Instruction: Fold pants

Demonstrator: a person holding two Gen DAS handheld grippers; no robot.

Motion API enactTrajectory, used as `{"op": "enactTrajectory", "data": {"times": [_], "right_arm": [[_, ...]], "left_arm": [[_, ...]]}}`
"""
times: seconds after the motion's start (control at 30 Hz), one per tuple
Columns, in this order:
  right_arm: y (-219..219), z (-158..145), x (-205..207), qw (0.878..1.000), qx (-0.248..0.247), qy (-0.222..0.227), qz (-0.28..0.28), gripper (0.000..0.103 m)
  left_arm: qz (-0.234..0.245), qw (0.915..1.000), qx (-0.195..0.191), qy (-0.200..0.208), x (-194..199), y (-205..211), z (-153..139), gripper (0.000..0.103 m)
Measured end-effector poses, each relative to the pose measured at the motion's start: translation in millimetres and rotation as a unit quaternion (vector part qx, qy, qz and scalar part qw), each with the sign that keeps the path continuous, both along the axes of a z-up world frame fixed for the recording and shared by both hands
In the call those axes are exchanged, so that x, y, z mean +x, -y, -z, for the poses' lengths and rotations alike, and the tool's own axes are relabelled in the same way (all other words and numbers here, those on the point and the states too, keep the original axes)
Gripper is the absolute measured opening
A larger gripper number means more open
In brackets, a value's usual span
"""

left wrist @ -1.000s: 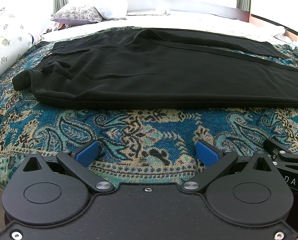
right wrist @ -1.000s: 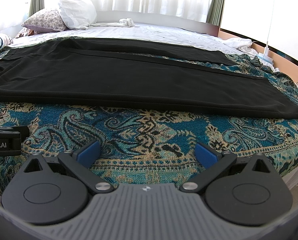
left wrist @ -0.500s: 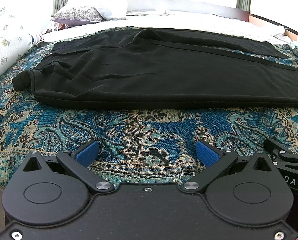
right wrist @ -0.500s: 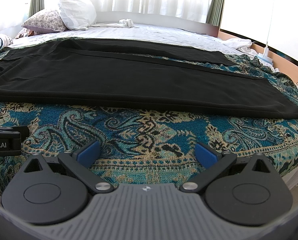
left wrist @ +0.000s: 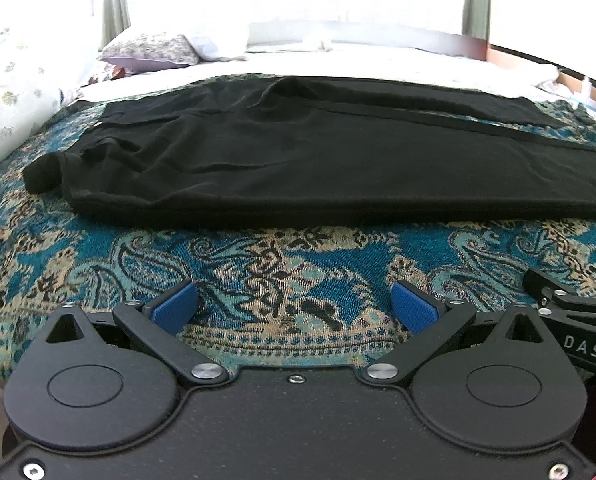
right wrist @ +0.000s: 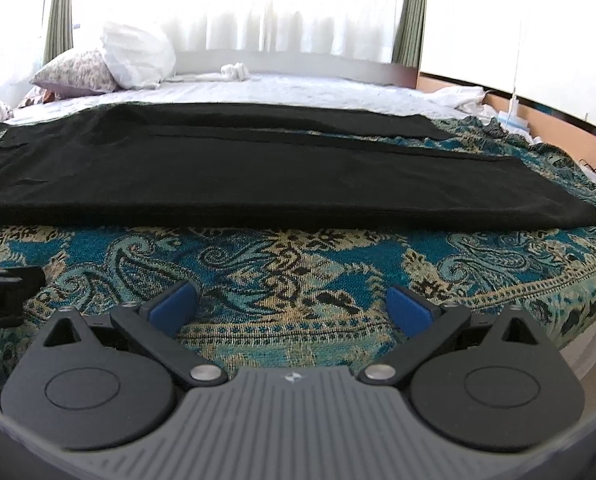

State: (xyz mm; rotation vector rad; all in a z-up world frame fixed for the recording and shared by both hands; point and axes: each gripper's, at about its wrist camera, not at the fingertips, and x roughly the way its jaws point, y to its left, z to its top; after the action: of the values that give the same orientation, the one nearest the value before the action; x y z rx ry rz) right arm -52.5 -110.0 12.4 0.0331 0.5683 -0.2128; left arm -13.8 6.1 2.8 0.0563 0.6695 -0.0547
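On the near edge of the bed, both tools hang low over the blue patterned blanket (left wrist: 281,264). The left tool (left wrist: 293,308) has its blue pads spread wide, with nothing between them. The right tool (right wrist: 291,306) is spread wide too, and it also holds nothing. They sit side by side: a bit of the right tool shows at the right edge of the left view.

Next to half a second ago and a second ago, almost nothing has changed. The tools sit in the same spot and the pads are just as far apart. The pants have not moved at all. So I think the folding has not begun, and the first reach is yet to come.

Just past the tools, the black pants (left wrist: 338,160) lie flat across the blanket, near but not touching the pads. The waist is at the left, a bit bunched up. The two legs run off to the right, and the near leg ends in a hem (right wrist: 574,216).

Farther back are a flowery pillow (left wrist: 149,50), a white sheet (right wrist: 298,88) and bright curtains.

No box, basket or drawer shows in either view.
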Motion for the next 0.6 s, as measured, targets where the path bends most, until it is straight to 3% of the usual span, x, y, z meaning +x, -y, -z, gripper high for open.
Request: {"op": "enactTrajectory", "data": {"times": [0.07,0.17,0.23,0.3,0.4,0.53,0.6], "right_arm": [[0.0,-3.6,2.7,1.000,-0.005,-0.008,-0.002,0.103],[9.9,-14.3,5.0,0.999,0.032,-0.014,0.001,0.103],[20.1,-18.2,4.3,0.999,0.052,-0.001,0.001,0.103],[31.2,-24.2,5.5,0.998,0.058,0.017,-0.001,0.103],[45.6,-35.6,10.5,0.998,0.046,0.043,0.005,0.103],[69.4,-46.3,25.7,0.997,0.051,0.057,0.014,0.103],[85.6,-48.9,37.1,0.996,0.059,0.059,0.020,0.103]], "left_arm": [[0.010,0.9999,-0.006,-0.004,2.2,-7.0,-5.1,0.100],[0.011,0.9996,-0.016,0.019,3.4,-22.5,-17.6,0.072],[0.009,0.9993,-0.017,0.033,9.0,-36.7,-26.8,0.059],[0.006,0.9987,-0.016,0.047,18.2,-52.4,-36.3,0.039],[-0.011,0.9971,-0.003,0.075,38.6,-78.0,-53.1,0.027],[-0.042,0.9938,0.008,0.103,87.1,-112.5,-66.1,0.023],[-0.066,0.9934,0.015,0.092,108.5,-126.8,-61.0,0.009]]}}
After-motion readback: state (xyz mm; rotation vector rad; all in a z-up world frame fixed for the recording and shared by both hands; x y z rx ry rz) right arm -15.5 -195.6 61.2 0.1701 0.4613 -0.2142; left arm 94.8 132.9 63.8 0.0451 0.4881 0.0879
